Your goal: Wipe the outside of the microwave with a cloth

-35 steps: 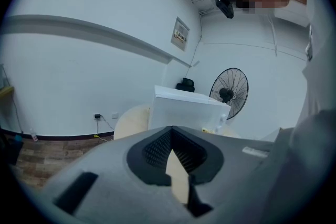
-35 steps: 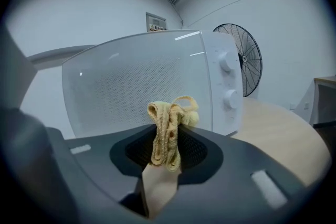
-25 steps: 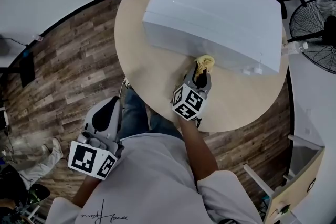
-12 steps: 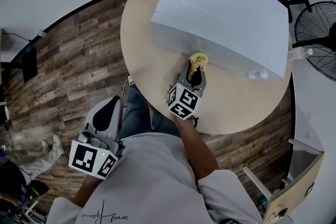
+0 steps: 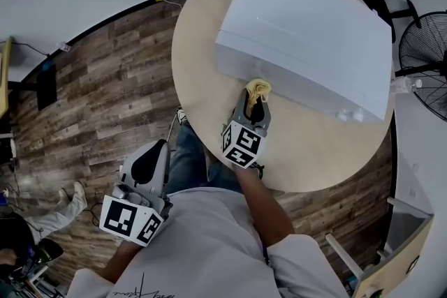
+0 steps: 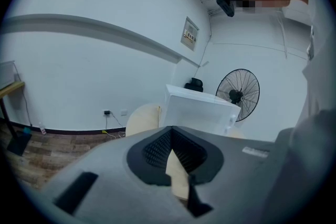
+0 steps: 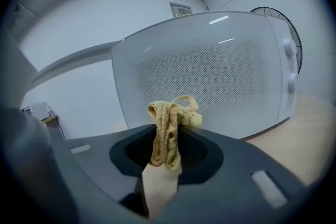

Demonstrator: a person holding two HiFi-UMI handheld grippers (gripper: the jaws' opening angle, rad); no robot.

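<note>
Plainly, the coming stroke turns on how the microwave [image 5: 307, 31] lies from the right gripper [image 5: 256, 100]. Its front face stands straight ahead of that gripper, and its long axis runs crosswise to the gripper's line, with the knobs off at the right end. The oven sits on the round table [image 5: 199, 73], towards the far side and the person's right. In the head view the gripper points at the lower part of the door, left of the door's middle. Its jaws are pinched tight on a yellow cloth [image 7: 168, 131], which is bunched into a narrow fold and sticks out a little past the tips in a small loop. That loose end sits at or just short of the door. It looks to be touching the lower front edge in the head view, but the right gripper view does not settle whether it presses on the perforated window or hangs just clear. A sideways sweep along the door would probably follow the oven's length, and the top and side panels appear still to be done. The left gripper [image 6: 171, 132] is much the farther of the two, held low and back beside the person's body and off the table. Its jaws are closed together with nothing between them, and the microwave is well beyond it.
</note>
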